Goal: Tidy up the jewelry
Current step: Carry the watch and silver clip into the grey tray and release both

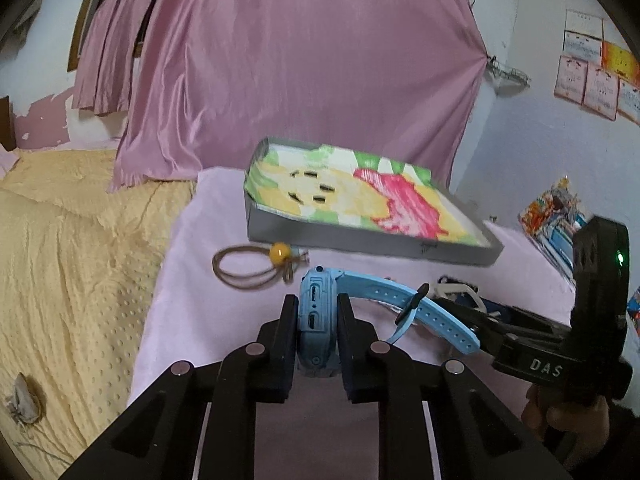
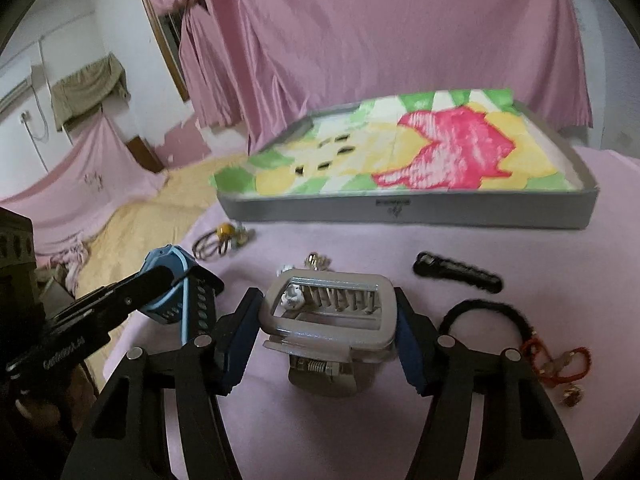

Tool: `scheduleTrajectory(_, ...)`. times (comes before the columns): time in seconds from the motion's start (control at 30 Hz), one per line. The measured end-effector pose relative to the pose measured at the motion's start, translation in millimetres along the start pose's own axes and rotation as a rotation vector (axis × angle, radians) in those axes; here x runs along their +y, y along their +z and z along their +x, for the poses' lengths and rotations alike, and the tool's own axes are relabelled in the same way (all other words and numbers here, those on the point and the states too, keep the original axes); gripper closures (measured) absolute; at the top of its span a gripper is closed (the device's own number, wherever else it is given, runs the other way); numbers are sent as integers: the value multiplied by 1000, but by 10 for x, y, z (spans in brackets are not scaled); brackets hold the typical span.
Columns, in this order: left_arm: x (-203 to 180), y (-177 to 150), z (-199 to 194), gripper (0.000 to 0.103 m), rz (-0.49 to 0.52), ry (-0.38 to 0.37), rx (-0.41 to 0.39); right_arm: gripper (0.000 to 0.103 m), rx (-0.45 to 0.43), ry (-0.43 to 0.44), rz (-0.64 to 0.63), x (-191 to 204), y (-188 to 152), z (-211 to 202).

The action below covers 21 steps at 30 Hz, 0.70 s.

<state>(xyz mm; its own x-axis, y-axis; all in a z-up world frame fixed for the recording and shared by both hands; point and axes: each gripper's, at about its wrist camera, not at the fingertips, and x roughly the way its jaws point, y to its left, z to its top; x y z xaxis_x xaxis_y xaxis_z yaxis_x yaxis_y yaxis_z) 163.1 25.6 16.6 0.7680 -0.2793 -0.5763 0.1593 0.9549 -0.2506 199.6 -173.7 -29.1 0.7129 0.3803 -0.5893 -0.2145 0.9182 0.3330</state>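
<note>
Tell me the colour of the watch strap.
Light blue; the watch strap shows best in the left wrist view.

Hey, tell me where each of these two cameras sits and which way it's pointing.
Left wrist: rides the left tool, looking down its fingers at the blue watch clamped there; the right tool and a hand show at right.
Right wrist: rides the right tool, facing the hair claw clip between its fingers; the left tool shows at left.
Shared: watch, floral tray, pink cloth.
</note>
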Motion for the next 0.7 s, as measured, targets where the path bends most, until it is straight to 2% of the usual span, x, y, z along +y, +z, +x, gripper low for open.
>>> scheduleTrajectory(0.27,-61,374,32,86,5,-8,-74,45,-93,46,-13,-82,369,-182)
scheduleTrajectory(0.43,-68,627,126,86,9,-4,-118,45,-114,24,-36,-116,617,-99)
scheduleTrajectory(0.57,-47,803,321,86,15,29,-123,45,-96,-4,-15,-199,827,105)
scheduleTrajectory(0.7,2,944,582,86,7,65,-84,45,-74,-26,3,-256,946,291)
